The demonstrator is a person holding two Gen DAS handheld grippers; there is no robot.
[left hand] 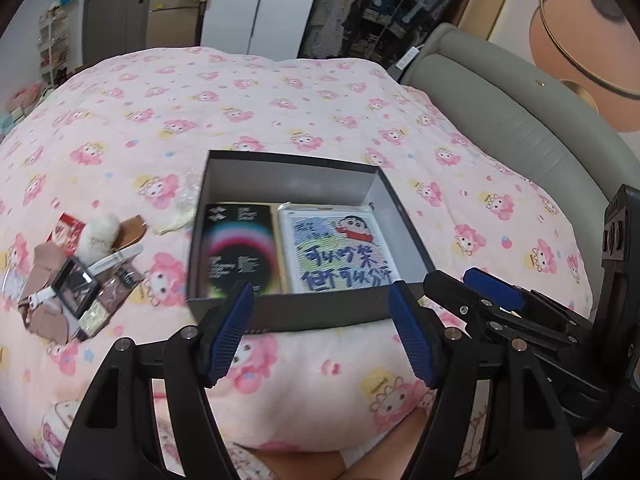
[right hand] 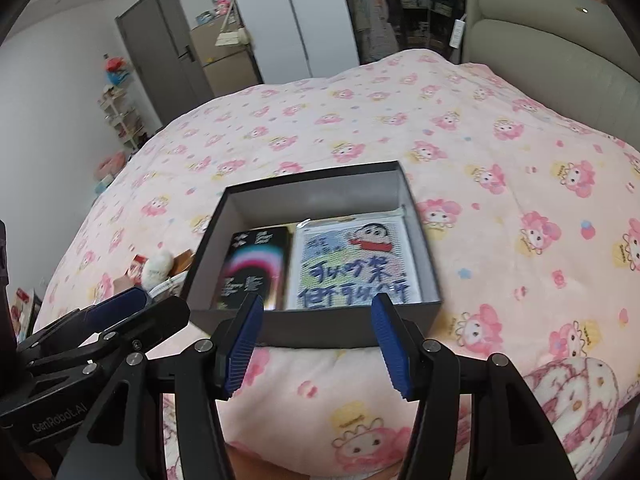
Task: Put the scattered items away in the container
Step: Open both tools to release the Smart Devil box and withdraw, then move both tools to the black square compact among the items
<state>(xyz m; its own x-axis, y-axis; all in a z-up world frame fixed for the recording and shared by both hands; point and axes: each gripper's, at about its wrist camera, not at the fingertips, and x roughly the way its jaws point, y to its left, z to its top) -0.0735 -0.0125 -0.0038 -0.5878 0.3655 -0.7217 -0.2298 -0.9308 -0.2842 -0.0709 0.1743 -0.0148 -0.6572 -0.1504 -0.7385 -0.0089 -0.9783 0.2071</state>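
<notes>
Left blue-padded black gripper (left hand: 322,336) & right blue-padded gripper (right hand: 316,346): jaws wide, empty, above near edge of dark rectangular cardboard box (left hand: 280,316) on pink cartoon-print bedspread (left hand: 280,100); black booklet (left hand: 240,248) inside.

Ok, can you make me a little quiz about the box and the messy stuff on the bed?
1. True or false: the box has its lid on.
2. What lies inside the box? A) a black booklet beside a cartoon picture B) a shoe C) nothing
3. Fill in: seen from the left gripper, the pile lies on the blanket to the ___ of the box.

Key
1. False: it is open at the top.
2. A
3. left; both it and the right gripper are open and hold nothing.
</notes>
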